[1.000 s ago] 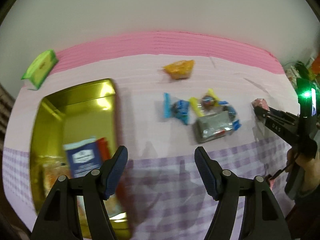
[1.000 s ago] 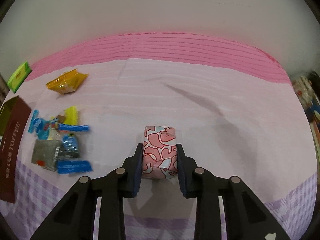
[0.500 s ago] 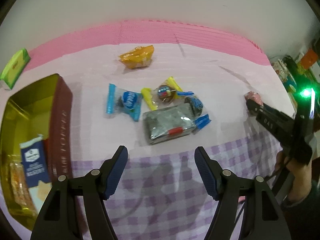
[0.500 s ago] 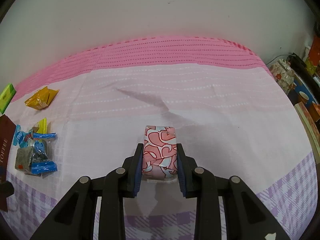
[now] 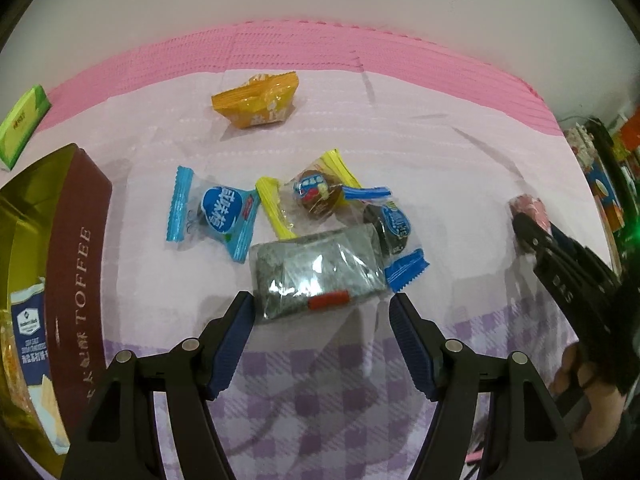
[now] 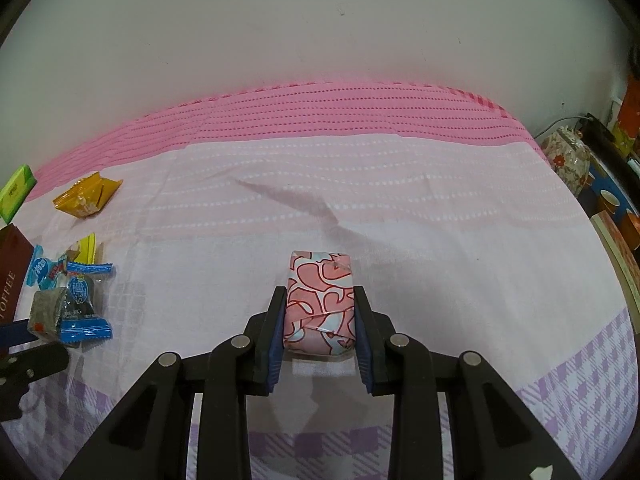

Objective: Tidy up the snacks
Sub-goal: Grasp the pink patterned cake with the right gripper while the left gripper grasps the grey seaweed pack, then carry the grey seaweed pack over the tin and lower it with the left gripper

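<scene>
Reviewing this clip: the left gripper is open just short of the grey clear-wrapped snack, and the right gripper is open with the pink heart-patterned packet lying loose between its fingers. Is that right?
Not quite. The right gripper is shut on the pink heart-patterned packet; the right wrist view shows both pads pressed against its sides. The rest holds: the left gripper is open just short of the grey clear-wrapped snack.

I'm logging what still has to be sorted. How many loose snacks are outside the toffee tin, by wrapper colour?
Orange packet: 1
Blue-ended candies: 2
Yellow-ended candy: 1
Clear packet with dark bar: 1
Green box: 1
Pink patterned snack, held in the right gripper: 1
Total: 7
</scene>
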